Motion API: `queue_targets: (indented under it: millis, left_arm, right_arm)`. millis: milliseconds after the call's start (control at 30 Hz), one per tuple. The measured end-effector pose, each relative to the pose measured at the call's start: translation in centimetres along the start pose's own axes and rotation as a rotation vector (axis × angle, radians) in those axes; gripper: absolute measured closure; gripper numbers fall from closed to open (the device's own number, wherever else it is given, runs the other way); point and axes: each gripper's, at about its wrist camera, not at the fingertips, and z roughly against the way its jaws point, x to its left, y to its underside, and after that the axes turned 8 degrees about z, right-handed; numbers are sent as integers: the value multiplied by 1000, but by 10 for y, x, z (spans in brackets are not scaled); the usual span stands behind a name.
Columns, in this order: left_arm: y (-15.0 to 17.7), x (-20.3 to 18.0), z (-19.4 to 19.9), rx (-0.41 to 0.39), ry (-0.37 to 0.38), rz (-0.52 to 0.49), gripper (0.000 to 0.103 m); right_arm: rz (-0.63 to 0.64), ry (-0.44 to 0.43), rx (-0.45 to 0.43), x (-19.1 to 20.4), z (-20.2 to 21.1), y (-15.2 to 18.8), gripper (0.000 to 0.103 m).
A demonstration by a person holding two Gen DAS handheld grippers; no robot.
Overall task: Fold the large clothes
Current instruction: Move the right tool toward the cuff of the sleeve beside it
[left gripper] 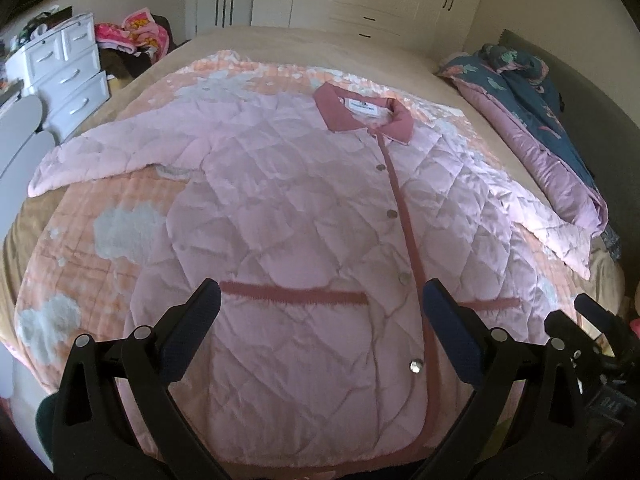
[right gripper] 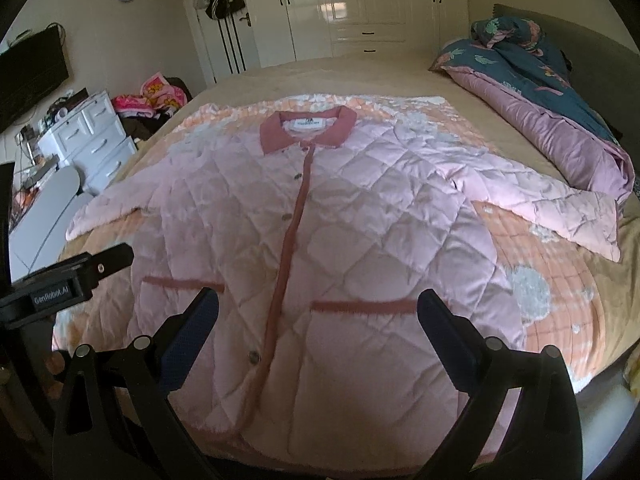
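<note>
jacket lies flat, unfolded; both my claws, left and right, gape empty above its hem; next: grab the sleeve at nine o'clock

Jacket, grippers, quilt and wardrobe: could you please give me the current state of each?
Pink quilted jacket: spread flat, front up, buttoned, both sleeves out, unfolded.
Left gripper: open, holding nothing.
Right gripper: open, holding nothing.
Dark floral quilt: bunched along the bed's edge.
Wardrobe doors: closed.
</note>
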Motion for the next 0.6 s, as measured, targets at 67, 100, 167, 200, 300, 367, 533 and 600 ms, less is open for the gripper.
queue_targets:
  millis: [67, 100, 167, 200, 300, 367, 533, 600]
  left_arm:
    - [-8, -2, -1, 2, 1, 6, 9]
    - [-11, -3, -1, 1, 6, 6, 9]
    - [-19, -6, -1, -1, 5, 4, 9]
    - [-23, -8, -1, -7, 3, 2, 9]
    - [-35, -14, -2, -19, 1, 0, 9]
    - [-43, -19, -3, -26, 4, 0, 9]
    - [-62, -31, -8, -29, 3, -5, 9]
    - [-68, -36, -9, -34, 7, -7, 9]
  right_arm:
    - [-10, 3, -6, -4, -1, -10, 4]
    - [-16, 2, -9, -6, -1, -13, 4]
    - [-26, 1, -25, -10, 0, -23, 4]
    - [-28, 0, -29, -12, 0, -26, 4]
    - [-47, -8, -42, -20, 0, -39, 4]
    - [-61, -1, -49, -25, -1, -48, 4]
    - [-82, 14, -64, -39, -4, -65, 4]
    - [-97, 17, -70, -45, -5, -70, 4]
